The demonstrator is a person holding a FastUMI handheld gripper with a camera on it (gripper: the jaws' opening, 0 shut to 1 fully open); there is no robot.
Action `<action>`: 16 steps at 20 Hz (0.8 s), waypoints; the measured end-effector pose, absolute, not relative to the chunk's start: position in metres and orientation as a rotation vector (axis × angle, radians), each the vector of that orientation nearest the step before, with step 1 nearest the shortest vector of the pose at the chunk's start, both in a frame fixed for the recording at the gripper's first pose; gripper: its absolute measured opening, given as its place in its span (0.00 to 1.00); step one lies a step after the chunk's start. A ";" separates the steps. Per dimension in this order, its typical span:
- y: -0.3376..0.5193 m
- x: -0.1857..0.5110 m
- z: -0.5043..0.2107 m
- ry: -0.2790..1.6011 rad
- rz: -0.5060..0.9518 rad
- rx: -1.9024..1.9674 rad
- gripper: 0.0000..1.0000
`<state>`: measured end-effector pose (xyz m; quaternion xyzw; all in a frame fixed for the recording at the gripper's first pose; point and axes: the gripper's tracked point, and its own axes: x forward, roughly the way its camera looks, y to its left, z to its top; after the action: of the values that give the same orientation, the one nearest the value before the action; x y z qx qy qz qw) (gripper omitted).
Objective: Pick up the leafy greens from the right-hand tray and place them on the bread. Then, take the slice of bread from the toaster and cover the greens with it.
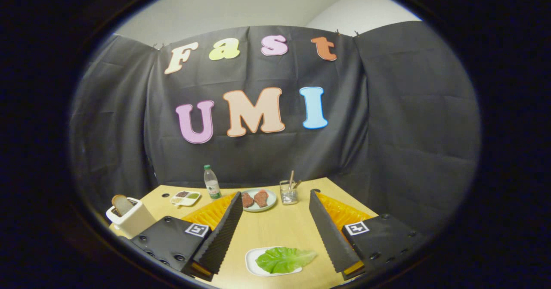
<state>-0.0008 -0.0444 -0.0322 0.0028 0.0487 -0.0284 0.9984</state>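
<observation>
At the far left of the worktop (275,226), a pale toaster (130,218) holds a slice of bread (122,203) standing in its slot. Next come a small divided dish (185,198) and a clear bottle (211,182) (green cap). Between the spread fingers of the gripper (275,220), which grasp nothing, a white tray (254,263) carries the leafy greens (285,259). Beyond the fingers sits a plate (259,200) with two brownish pieces, then a clear cup (289,192) holding sticks.
</observation>
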 end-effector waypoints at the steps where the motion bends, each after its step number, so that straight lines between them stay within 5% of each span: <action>1: -0.053 -0.001 -0.039 0.119 -0.067 0.006 0.98; 16: -0.121 0.034 -0.184 0.591 0.085 -0.006 0.98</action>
<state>0.0343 -0.1212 -0.1838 -0.0031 0.2913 0.0420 0.9557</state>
